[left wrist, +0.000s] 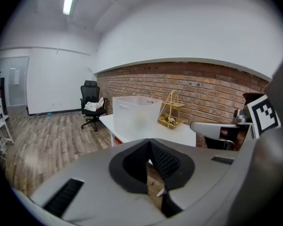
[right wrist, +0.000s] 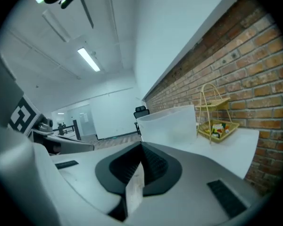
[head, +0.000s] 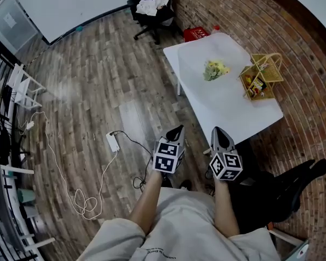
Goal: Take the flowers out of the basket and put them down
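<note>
A translucent white plastic basket (head: 198,64) stands on the white table (head: 233,110), with a bunch of yellow-green flowers (head: 215,69) inside it. The basket (left wrist: 137,117) shows frosted in the left gripper view, and the basket (right wrist: 172,124) looks the same in the right gripper view, so the flowers are hidden in both. My left gripper (head: 176,129) and right gripper (head: 218,132) hang side by side close to my body, short of the table's near edge. Both are shut and hold nothing. A pale strip sits at the seam of the right jaws.
A yellow wire rack (head: 262,75) with small packets stands on the table to the right of the basket, by the brick wall. On the wood floor lie a power strip (head: 113,141) and a white cable. An office chair (head: 152,7) and a red crate (head: 195,34) stand beyond the table.
</note>
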